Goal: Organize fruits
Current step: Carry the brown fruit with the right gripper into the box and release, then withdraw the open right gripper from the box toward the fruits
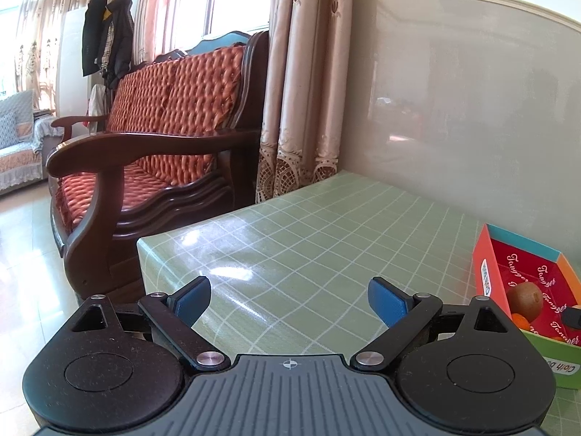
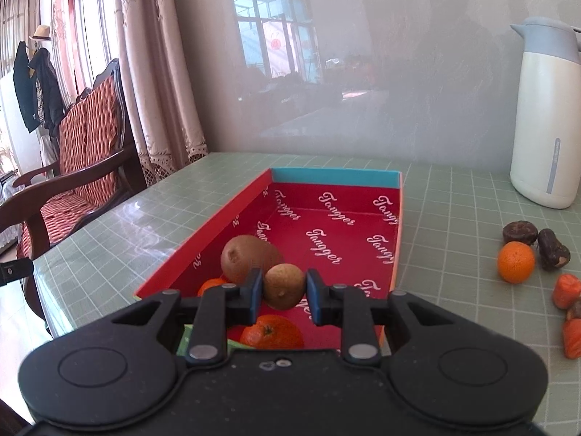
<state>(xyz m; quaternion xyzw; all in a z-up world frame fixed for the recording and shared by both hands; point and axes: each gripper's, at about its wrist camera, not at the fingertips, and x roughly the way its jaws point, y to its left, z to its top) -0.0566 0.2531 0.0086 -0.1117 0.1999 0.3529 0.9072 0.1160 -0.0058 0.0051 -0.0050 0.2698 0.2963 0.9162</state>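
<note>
Over box: right gripper (image 2: 284,290) clenched on small brown fruit (image 2: 284,286)
Left gripper (image 1: 289,299): released, bare table (image 1: 308,225) ahead
Box (image 2: 337,176): one kiwi (image 2: 243,256), two oranges
Right of box: one orange (image 2: 515,261)

home living room | sofa (image 1: 159,138) | curtains (image 1: 301,83) | coat rack (image 1: 109,29)

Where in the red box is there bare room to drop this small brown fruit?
The far half of the red box, up to its blue end wall, is bare. The near end is crowded: kiwi and oranges lie below the right hand-held gripper holding the small brown fruit.
</note>
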